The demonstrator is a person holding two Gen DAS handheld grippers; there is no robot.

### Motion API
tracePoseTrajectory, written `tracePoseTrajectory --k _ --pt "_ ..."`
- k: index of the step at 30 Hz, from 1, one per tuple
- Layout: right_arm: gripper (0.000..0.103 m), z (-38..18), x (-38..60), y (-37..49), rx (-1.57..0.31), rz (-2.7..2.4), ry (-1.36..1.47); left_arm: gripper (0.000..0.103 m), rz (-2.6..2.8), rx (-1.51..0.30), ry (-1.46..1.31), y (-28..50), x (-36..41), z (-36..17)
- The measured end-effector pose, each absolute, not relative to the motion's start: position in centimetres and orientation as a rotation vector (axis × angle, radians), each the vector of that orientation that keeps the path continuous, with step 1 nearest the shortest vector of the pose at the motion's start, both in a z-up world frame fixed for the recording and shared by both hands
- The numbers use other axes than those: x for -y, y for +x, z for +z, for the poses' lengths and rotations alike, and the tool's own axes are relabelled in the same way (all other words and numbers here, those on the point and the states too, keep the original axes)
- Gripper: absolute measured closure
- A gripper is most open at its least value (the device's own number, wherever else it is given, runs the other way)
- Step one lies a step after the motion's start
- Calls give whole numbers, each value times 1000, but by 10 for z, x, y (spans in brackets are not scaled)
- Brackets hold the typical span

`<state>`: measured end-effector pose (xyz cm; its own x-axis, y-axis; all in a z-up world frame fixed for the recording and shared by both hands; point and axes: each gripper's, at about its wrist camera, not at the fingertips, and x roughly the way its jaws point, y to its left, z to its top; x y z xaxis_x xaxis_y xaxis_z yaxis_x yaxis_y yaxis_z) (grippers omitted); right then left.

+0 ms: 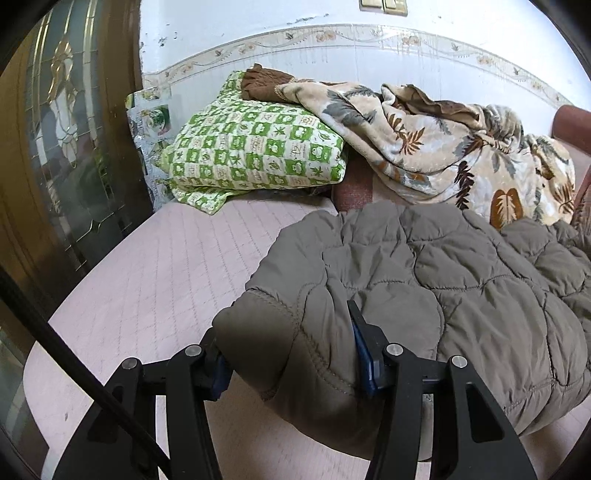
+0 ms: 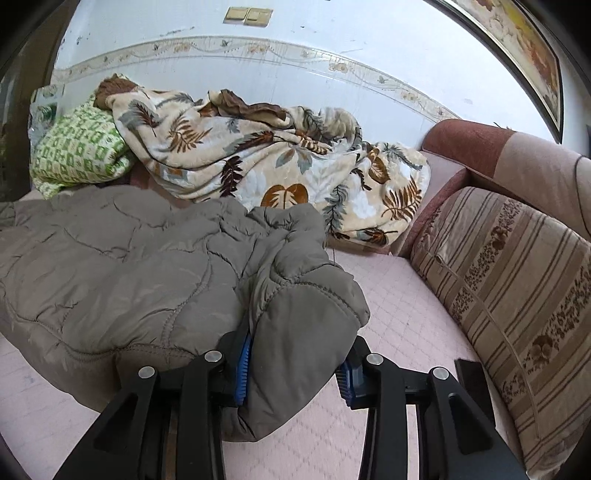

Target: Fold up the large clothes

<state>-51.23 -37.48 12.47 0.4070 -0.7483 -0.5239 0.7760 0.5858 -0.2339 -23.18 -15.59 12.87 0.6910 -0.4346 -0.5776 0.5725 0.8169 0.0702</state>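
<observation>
**Both fingers pinching the quilted jacket's near edge**

Fingers of your left gripper (image 1: 295,365) are pinching a thick fold of the grey-brown quilted jacket (image 1: 443,266); the blue pads (image 1: 364,363) press into the padded fabric on either side, with a stitched hem bunched between them. Your right gripper (image 2: 293,369) does the same at the jacket's other near corner: its left blue pad (image 2: 242,373) is buried against the cloth, its right one touches the fold's outer side, and the cuff-like end hangs down between the fingers.

The jacket lies spread across the pink quilted seat of the sofa (image 1: 177,273). In the left wrist view it fills the frame from 6 o'clock out to 3 o'clock; in the right wrist view it runs from 6 o'clock out to 9 o'clock.

Behind the jacket, at 12 o'clock in both views, a beige leaf-print blanket (image 2: 266,162) is heaped against the white wall (image 2: 332,33). A green-and-white checked pillow (image 1: 255,147) sits at 11 o'clock in your left view, just beside the blanket and partly under it. A striped cushion (image 2: 509,266) leans at 3 o'clock in your right view, apart from the jacket.
</observation>
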Motion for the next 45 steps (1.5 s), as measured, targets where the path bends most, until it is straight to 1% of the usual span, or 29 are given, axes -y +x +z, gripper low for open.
tracePoseTrajectory --k 4,11,14,16,17,18,19,21,22,23,24,26,28,30,34,36,38,41,45 --pt "63 124 348 -536 -625 -956 72 50 -566 -586 247 -256 126 122" --pt "63 104 315 -575 -658 -943 120 50 -582 -628 253 -288 80 104" --pt "63 95 310 -587 -669 -939 159 47 -575 -651 262 -297 69 93" --pt "63 82 312 -590 -703 -931 194 43 -561 -683 268 -297 67 83" --pt "63 74 317 -592 -728 -926 221 40 -542 -704 265 -294 65 75" --pt "62 68 322 -593 -743 -921 255 33 -522 -715 263 -291 64 70" --pt "61 62 330 -597 -747 -913 310 30 -506 -722 266 -289 63 65" --pt "57 51 342 -605 -742 -890 426 29 -513 -722 261 -290 61 59" --pt "54 45 348 -610 -738 -881 484 23 -509 -720 256 -292 59 55" --pt "47 40 353 -615 -729 -876 538 20 -493 -720 252 -292 58 53" --pt "43 37 355 -619 -719 -872 574 16 -488 -720 240 -292 56 52" --pt "33 32 361 -632 -671 -862 667 16 -503 -753 181 -286 47 51" --pt "31 34 367 -649 -620 -851 772 15 -509 -788 113 -280 36 55" --pt "30 40 364 -662 -560 -854 812 14 -490 -796 22 -274 19 62" --pt "29 57 351 -684 -471 -929 784 14 -362 -731 -94 -270 -11 76" --pt "29 68 343 -690 -438 -1007 727 14 -328 -710 -132 -267 -19 82" --pt "29 82 335 -692 -378 -1021 661 14 -294 -648 -129 -274 -20 89" --pt "29 95 322 -672 -371 -953 525 14 -384 -574 -50 -293 4 98" --pt "29 92 304 -628 -450 -803 419 14 -560 -467 141 -334 53 99"
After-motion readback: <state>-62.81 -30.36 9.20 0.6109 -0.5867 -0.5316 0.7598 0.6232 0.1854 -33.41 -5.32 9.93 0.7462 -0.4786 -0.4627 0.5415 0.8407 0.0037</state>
